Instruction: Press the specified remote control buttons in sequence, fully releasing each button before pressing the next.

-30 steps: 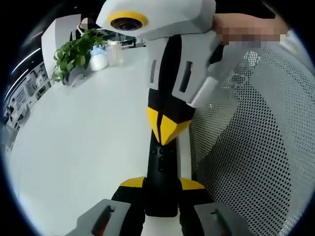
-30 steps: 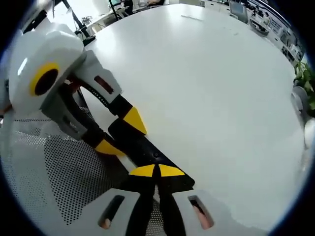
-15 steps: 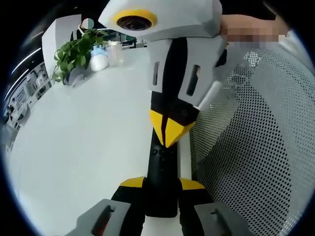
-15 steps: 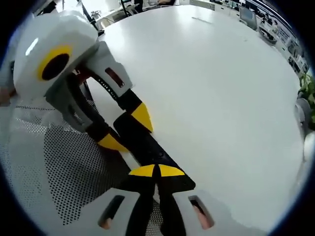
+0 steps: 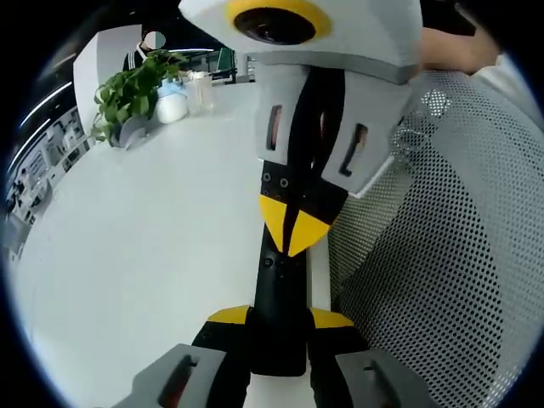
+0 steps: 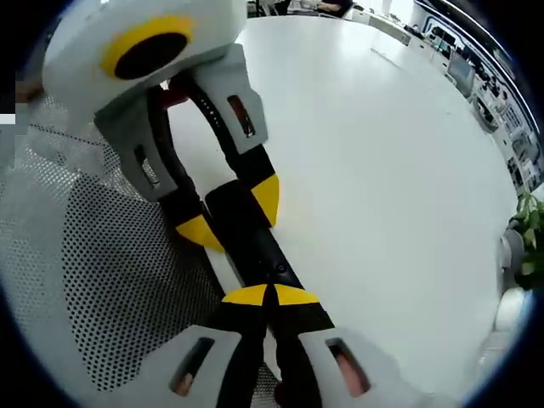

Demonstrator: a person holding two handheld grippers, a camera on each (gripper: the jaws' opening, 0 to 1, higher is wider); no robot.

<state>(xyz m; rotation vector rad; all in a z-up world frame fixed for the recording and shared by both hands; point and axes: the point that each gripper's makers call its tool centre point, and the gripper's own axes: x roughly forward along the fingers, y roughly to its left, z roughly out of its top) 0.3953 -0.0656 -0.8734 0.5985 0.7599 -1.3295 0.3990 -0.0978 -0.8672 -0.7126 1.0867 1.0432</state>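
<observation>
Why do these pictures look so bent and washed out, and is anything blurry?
Left gripper view: the fisheye lens bows the white table, which is bright and nearly shadowless; the plant is small but clear. Right gripper view: the table edge curves strongly, the left tool looms large near the lens, and the black remote stays sharp.
</observation>
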